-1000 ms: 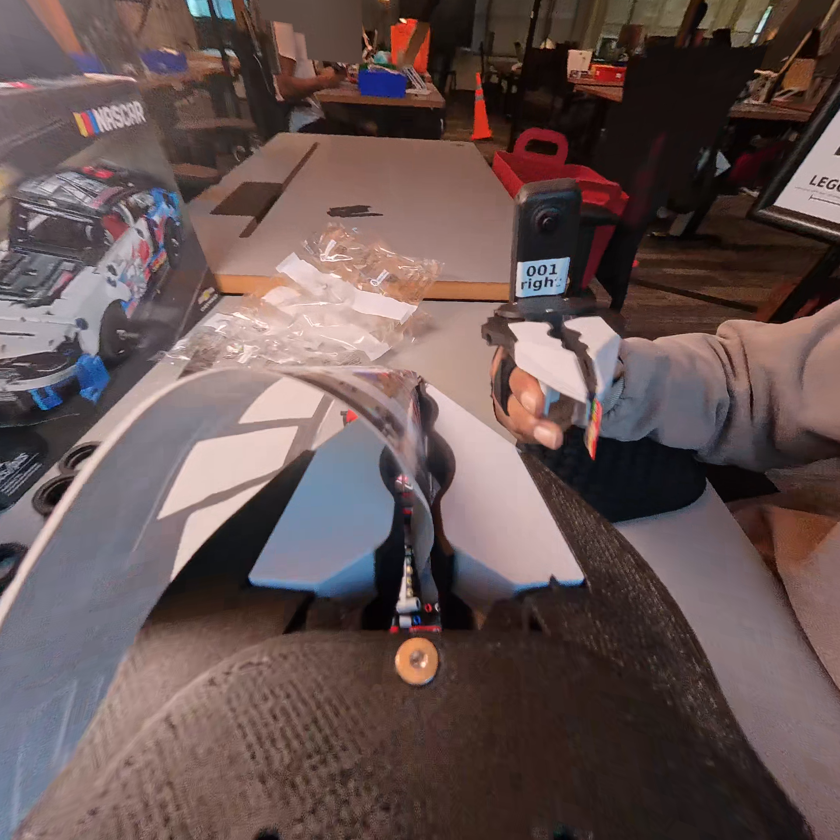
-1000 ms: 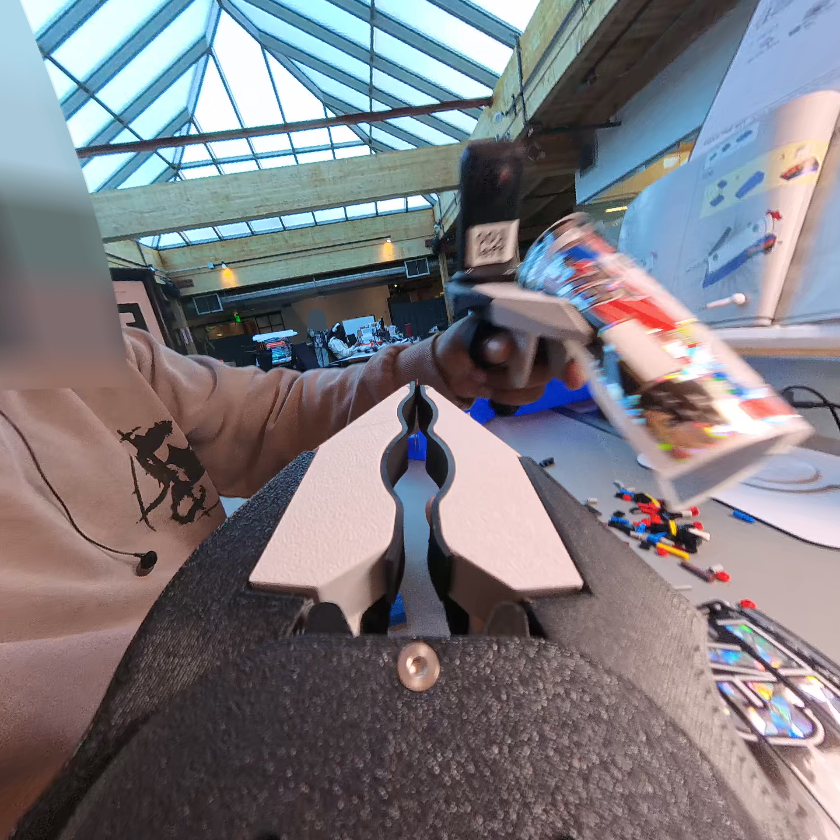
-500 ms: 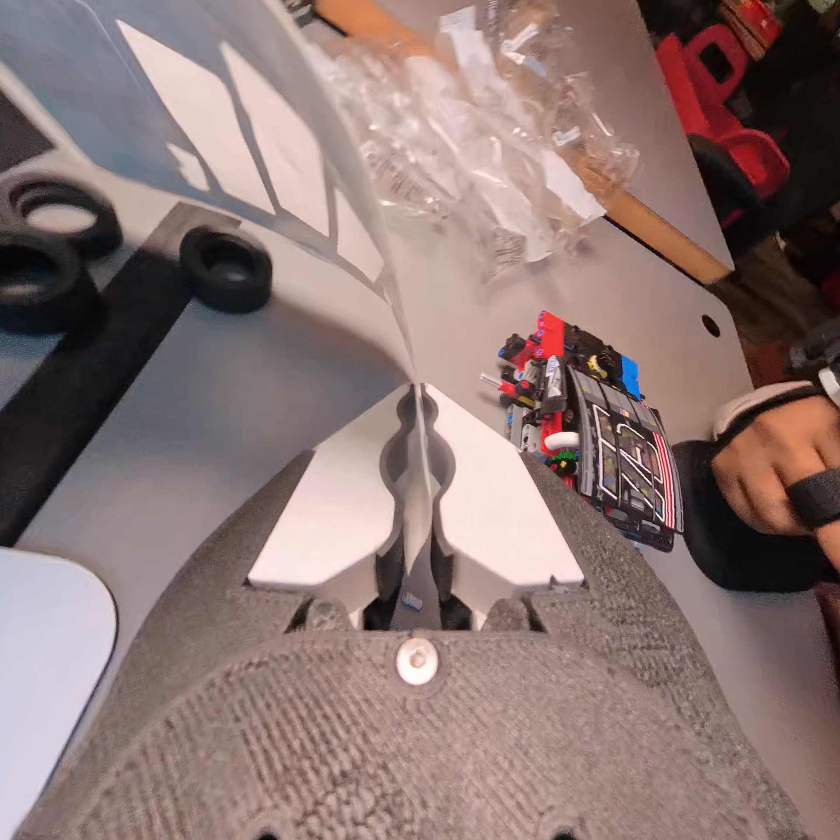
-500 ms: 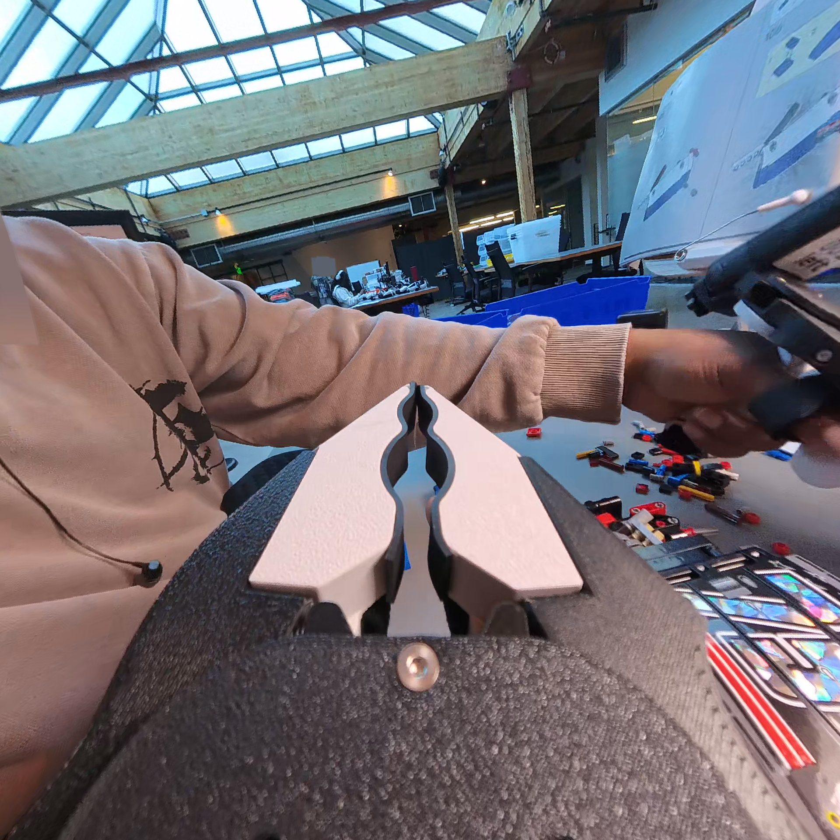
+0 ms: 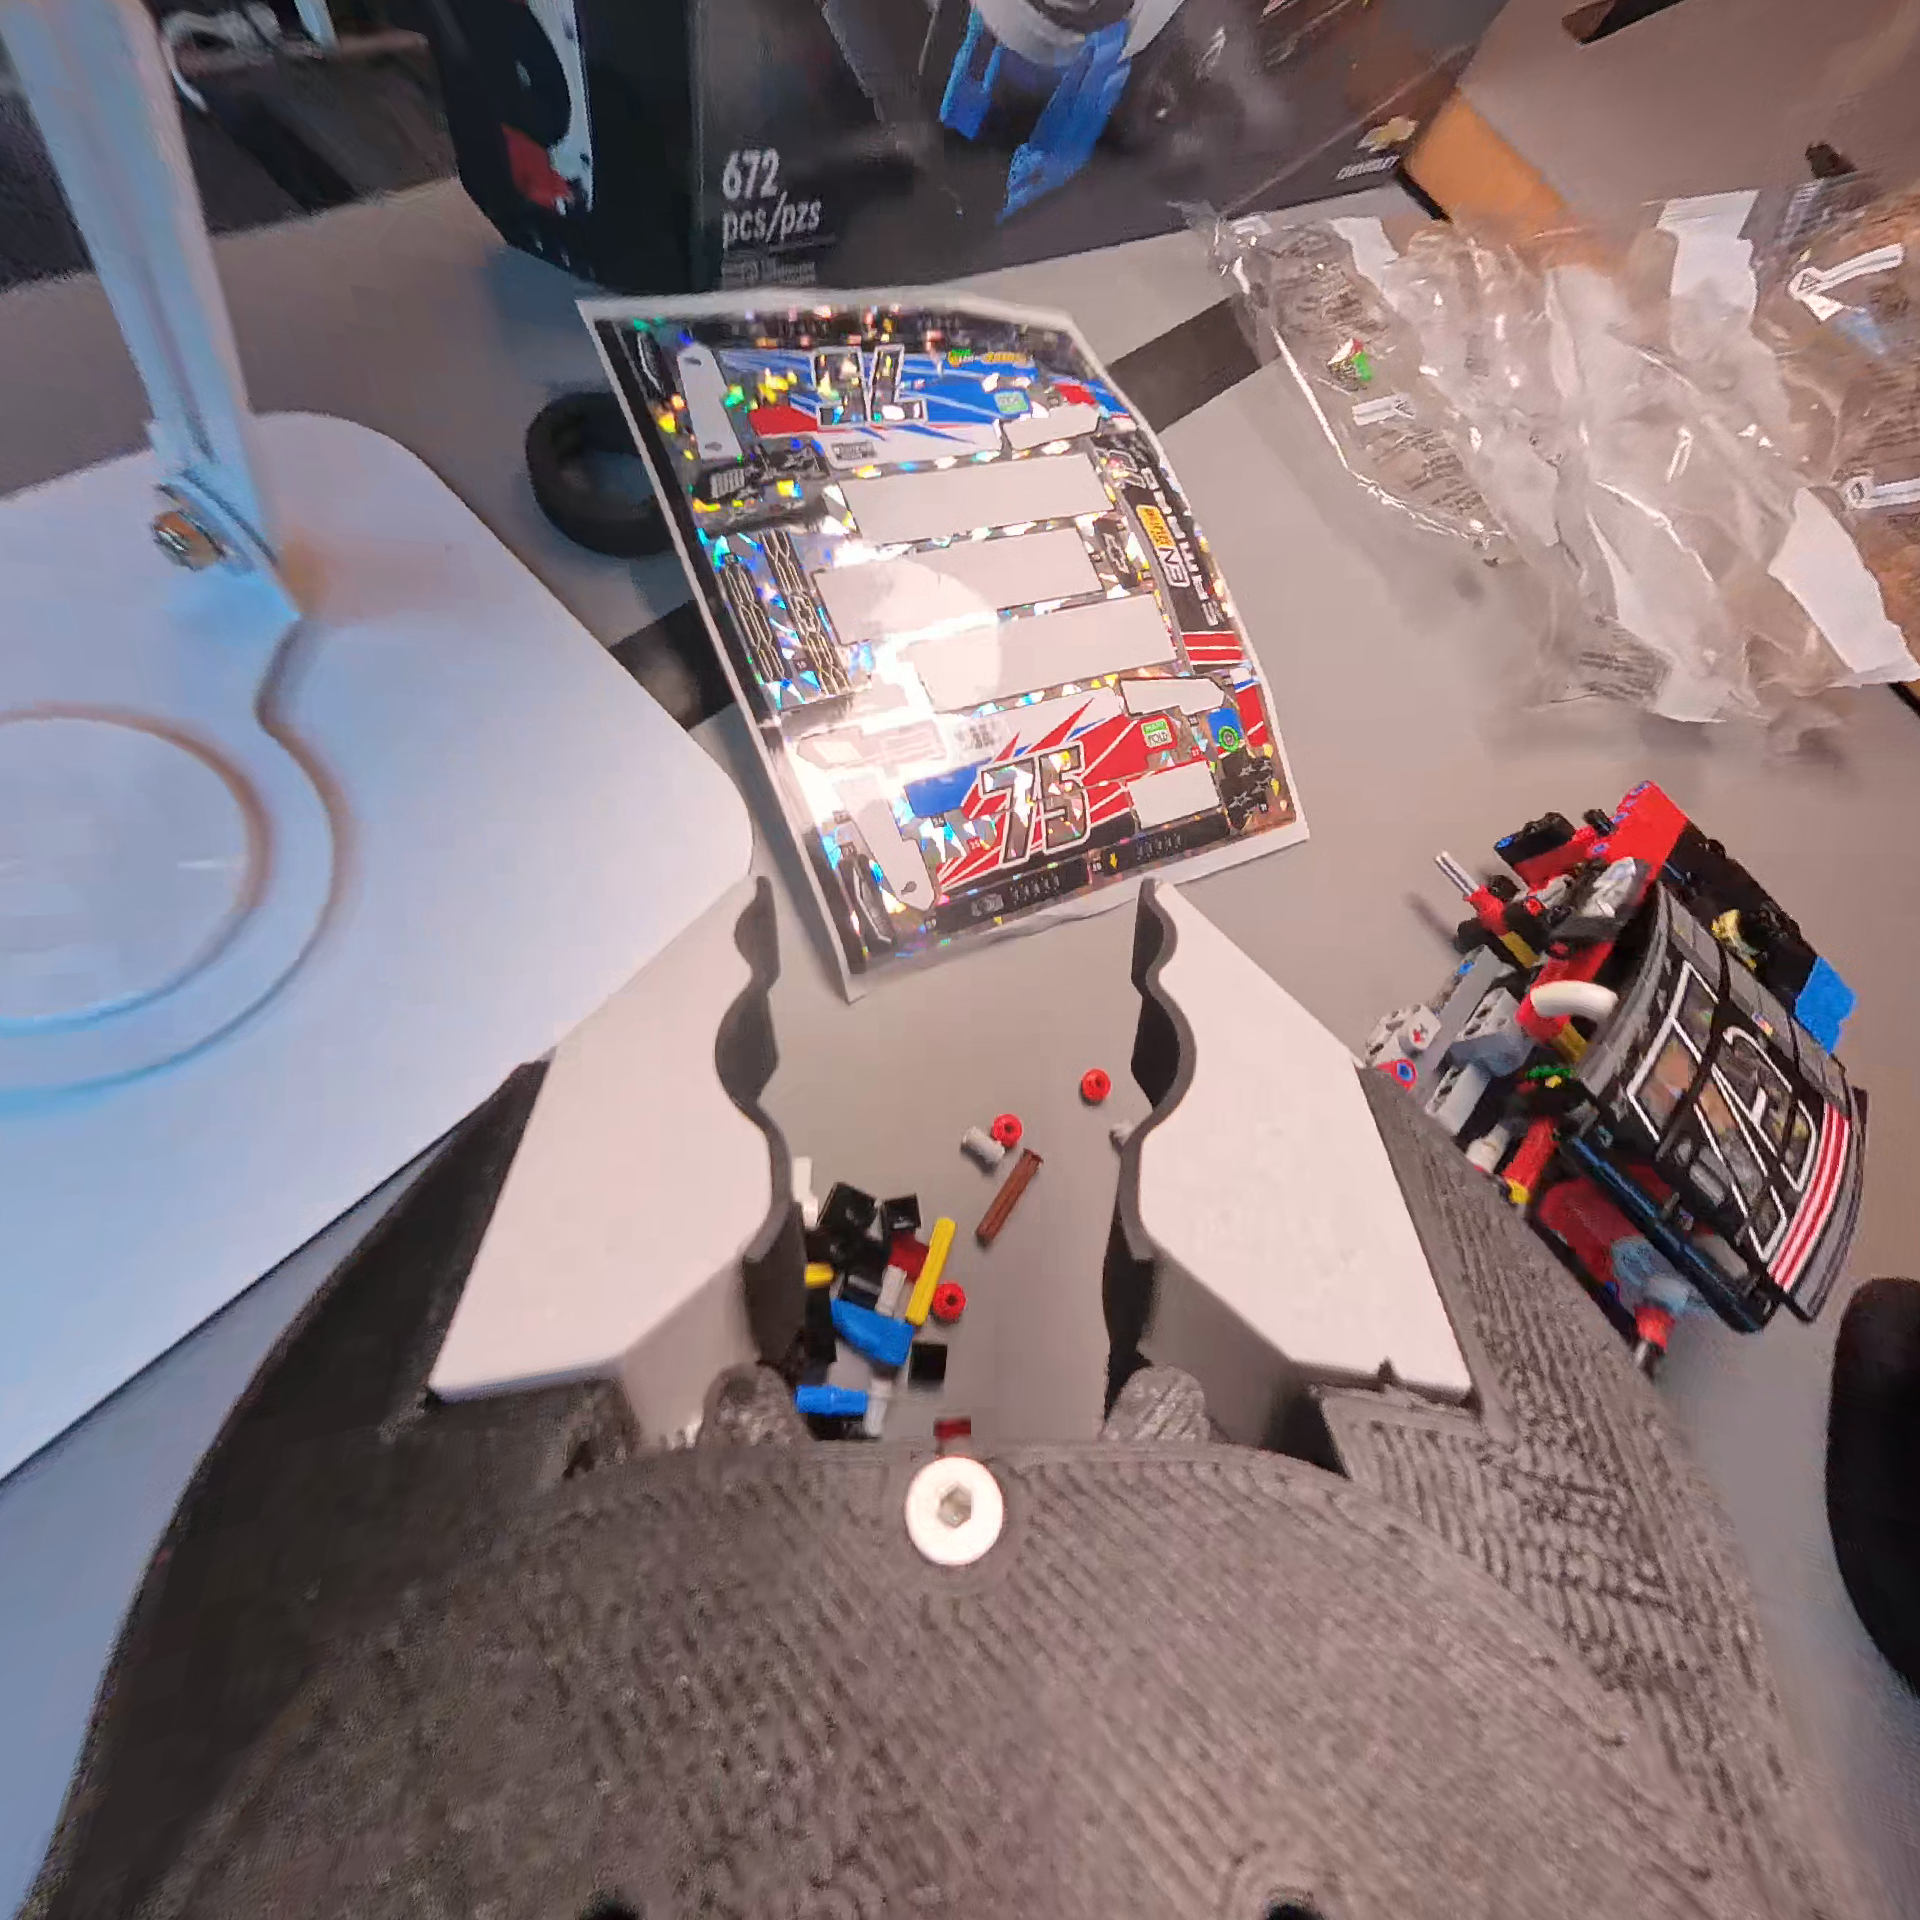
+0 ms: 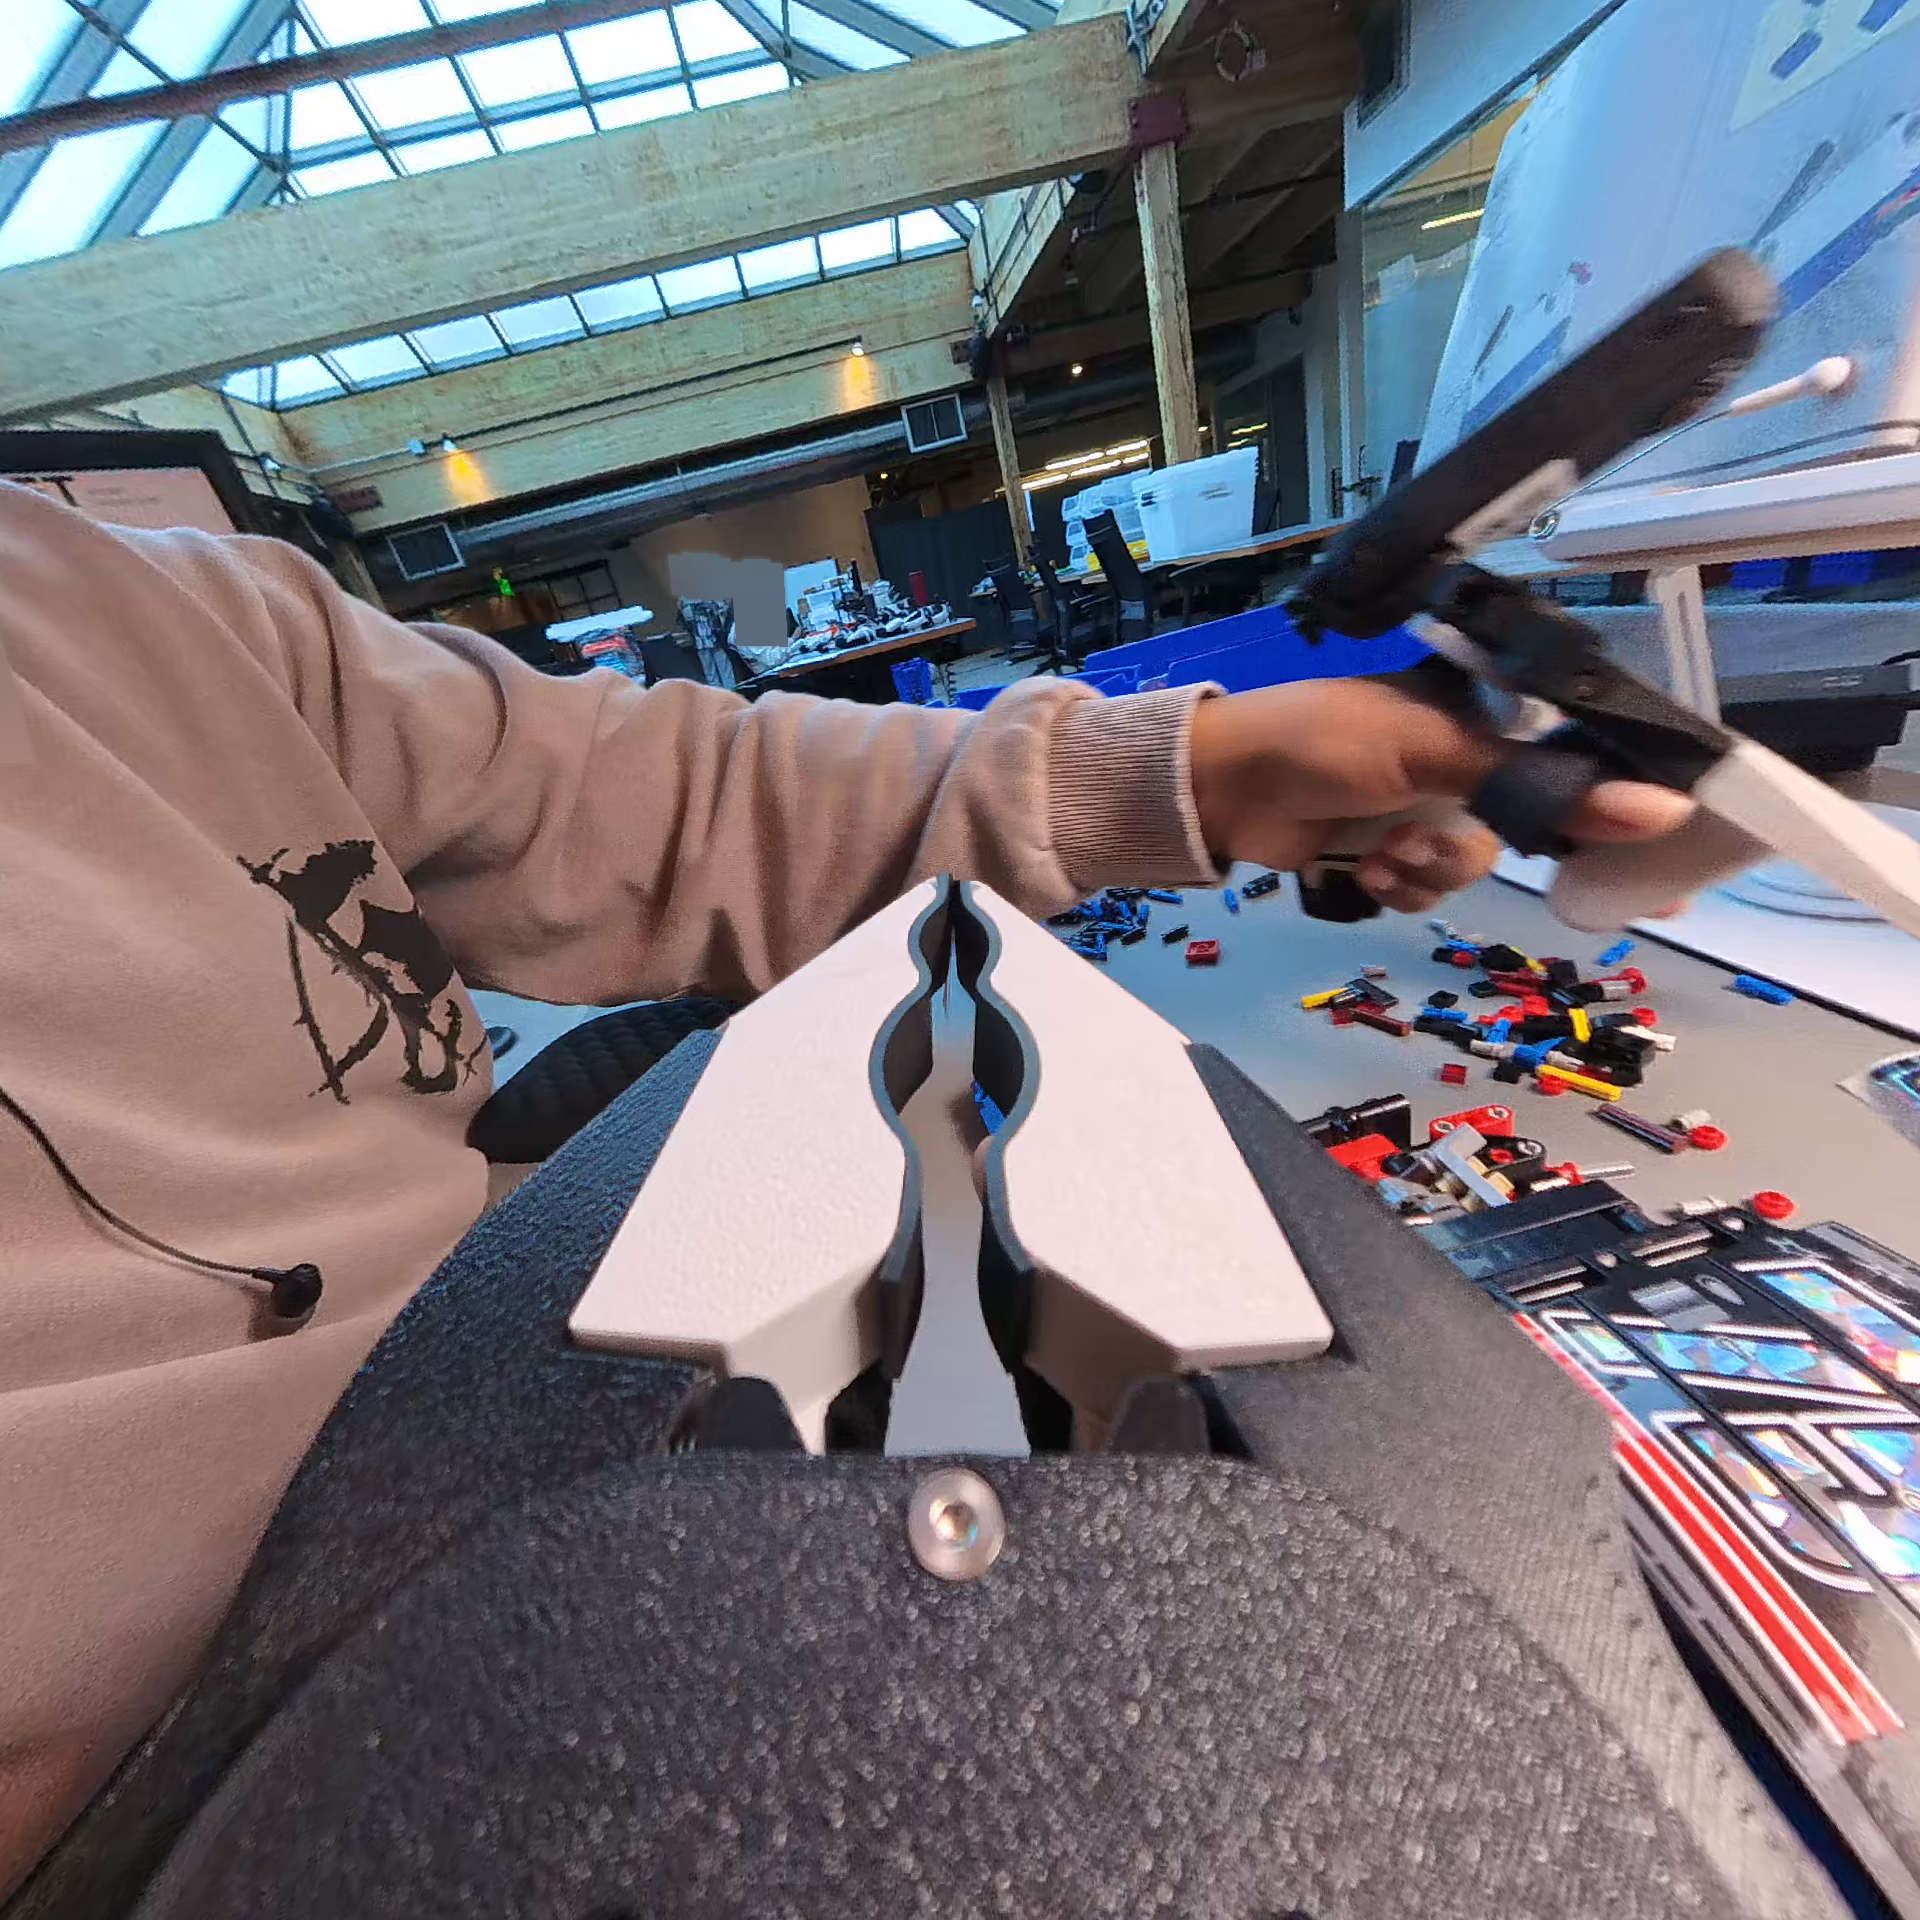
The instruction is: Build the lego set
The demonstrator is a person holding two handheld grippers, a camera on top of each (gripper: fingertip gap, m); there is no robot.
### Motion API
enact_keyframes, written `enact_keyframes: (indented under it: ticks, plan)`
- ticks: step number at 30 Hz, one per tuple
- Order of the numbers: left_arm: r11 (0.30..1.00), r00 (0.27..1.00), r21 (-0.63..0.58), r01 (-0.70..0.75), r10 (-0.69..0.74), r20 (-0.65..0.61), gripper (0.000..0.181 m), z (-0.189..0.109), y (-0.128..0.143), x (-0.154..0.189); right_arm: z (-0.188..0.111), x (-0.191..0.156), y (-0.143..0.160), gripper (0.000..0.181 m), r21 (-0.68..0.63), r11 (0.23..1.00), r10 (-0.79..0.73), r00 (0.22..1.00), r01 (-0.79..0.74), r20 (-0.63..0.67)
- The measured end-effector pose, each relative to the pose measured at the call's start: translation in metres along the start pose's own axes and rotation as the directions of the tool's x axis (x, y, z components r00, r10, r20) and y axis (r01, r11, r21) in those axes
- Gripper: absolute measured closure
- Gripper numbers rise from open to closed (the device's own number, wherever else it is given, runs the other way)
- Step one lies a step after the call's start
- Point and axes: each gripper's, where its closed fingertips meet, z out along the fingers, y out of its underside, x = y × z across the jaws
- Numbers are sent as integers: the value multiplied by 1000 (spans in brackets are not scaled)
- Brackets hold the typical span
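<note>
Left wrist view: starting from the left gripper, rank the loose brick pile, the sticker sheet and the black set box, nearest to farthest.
1. Loose brick pile: between the open fingers of the left gripper, towards its base.
2. Sticker sheet: flat on the table, just beyond the fingertips.
3. Black set box: at the far edge, behind the sheet.

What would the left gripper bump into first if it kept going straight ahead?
Probably the shiny sticker sheet. The open left gripper points right at its near edge, with loose pieces on the table between its fingers. How high it hovers is unclear.
</note>
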Motion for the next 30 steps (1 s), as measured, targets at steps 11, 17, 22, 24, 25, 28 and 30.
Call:
enact_keyframes:
  ticks: [11, 17, 22, 24, 25, 28, 30]
  plan:
    - [966, 911, 251, -59, 154, -382, 148, -167, 85, 127, 25, -2, 18, 181, -125, 955, -285, 949, 270, -132]
    - [899, 740, 227, 373, -141, -657, 154, -214, 126, 151, 60, -29, 12, 181, -311, 528, -848, 473, 790, -238]
    - [768, 520, 145, 624, -269, -811, 160, -229, 132, 146, 83, -44, 24, 181, -434, 55, -990, -8, 899, -141]
    - [757, 474, 114, 643, -276, -836, 162, -231, 132, 150, 90, -46, 33, 181, -448, -38, -991, -90, 893, -96]
    - [763, 481, 114, 636, -276, -832, 162, -229, 134, 151, 92, -45, 38, 181, -453, -70, -990, -117, 889, -76]
    - [770, 503, 115, 628, -289, -814, 166, -224, 136, 152, 93, -40, 43, 181, -474, -109, -987, -153, 874, -55]
    - [775, 525, 119, 620, -297, -798, 169, -219, 138, 150, 93, -37, 48, 181, -481, -130, -985, -168, 867, -36]
